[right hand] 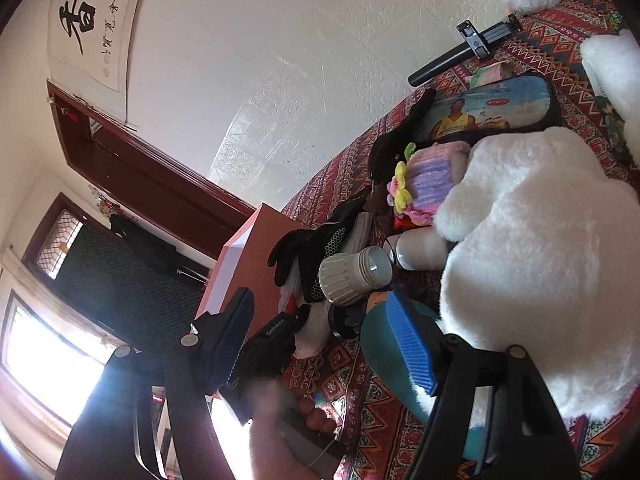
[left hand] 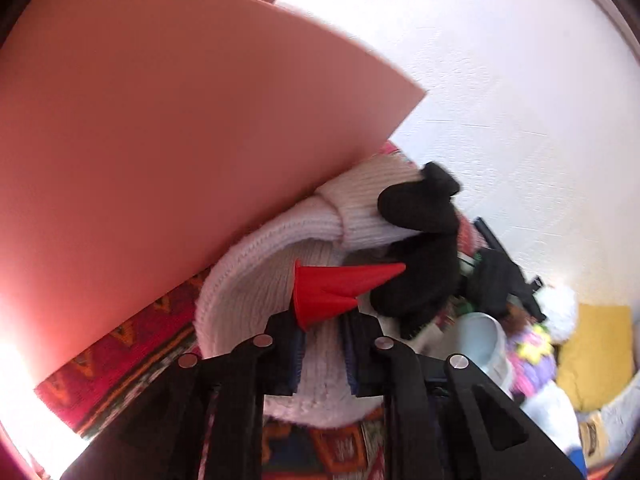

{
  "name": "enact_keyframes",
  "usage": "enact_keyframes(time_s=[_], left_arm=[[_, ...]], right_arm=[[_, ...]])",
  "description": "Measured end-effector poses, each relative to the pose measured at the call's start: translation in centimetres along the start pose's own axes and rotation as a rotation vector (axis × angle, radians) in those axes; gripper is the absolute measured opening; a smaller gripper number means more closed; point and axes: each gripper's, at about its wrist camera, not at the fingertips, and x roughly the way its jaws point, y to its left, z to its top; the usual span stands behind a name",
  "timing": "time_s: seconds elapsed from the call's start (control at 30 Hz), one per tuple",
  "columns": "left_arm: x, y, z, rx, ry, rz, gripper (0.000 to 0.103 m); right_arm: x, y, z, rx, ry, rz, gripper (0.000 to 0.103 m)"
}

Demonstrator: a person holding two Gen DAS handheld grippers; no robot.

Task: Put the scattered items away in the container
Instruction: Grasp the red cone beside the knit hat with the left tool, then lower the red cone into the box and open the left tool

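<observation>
Left tongs (left hand: 322, 356) closed on white knit hat (left hand: 256, 280), pink box (left hand: 160, 140) immediately left; right tongs (right hand: 324, 344) open, farther away

My left gripper (left hand: 322, 356) is matte black plastic, its linkage arms pinned with round silver rivets, and the inner faces of its fingers carry dark blue ribbed pads. My right gripper (right hand: 320, 340) has the same black arms and silver pivots, with brighter blue ribbed pads (right hand: 412, 344). Below it, a bare hand (right hand: 280, 432) wraps a dark handle.
</observation>
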Motion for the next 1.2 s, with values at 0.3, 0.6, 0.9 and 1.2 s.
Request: enact_keyframes(time_s=[0.3, 0.6, 0.9, 1.2], left_arm=[[-11.7, -0.8, 1.3, 0.246, -0.151, -0.107, 0.004], [-11.5, 6.2, 13.4, 0.061, -0.023, -0.034, 0.035], [-9.0, 8.1, 13.9, 0.188, 0.033, 0.045, 0.068], [-7.3, 4.7, 11.2, 0.317, 0.107, 0.06, 0.081]], right_arm=[[-1.0, -1.0, 0.5, 0.025, -0.041, -0.03, 0.061], [-0.8, -0.7, 0.3, -0.001, -0.059, -0.103, 0.061], [1.8, 1.2, 1.9, -0.033, -0.043, -0.112, 0.058], [12.5, 0.2, 5.8, 0.037, 0.161, -0.324, 0.049]])
